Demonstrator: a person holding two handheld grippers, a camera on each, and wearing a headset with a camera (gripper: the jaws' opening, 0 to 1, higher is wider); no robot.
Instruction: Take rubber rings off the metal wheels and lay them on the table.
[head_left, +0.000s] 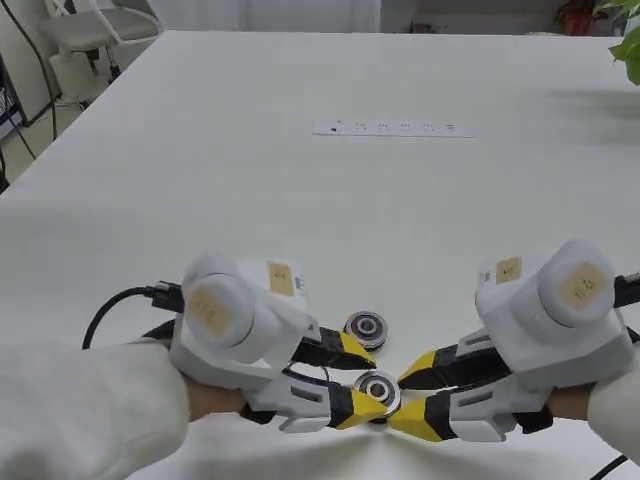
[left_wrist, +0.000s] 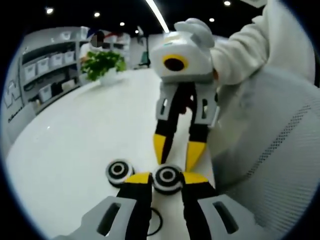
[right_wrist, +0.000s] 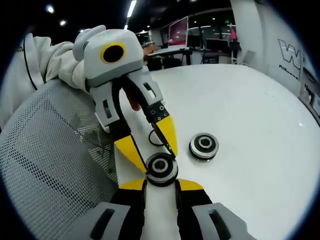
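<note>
Left gripper (head_left: 362, 378) clamps the near wheel (head_left: 378, 388) at the near edge of the table (head_left: 320, 200). Right gripper (head_left: 405, 398), jaws part open and empty, faces it, tips at the rim. Likely the ring-removal step: next, pinch only its rubber ring (right_wrist: 175, 170) and peel. Far wheel (head_left: 366, 327) sits just behind.
</note>
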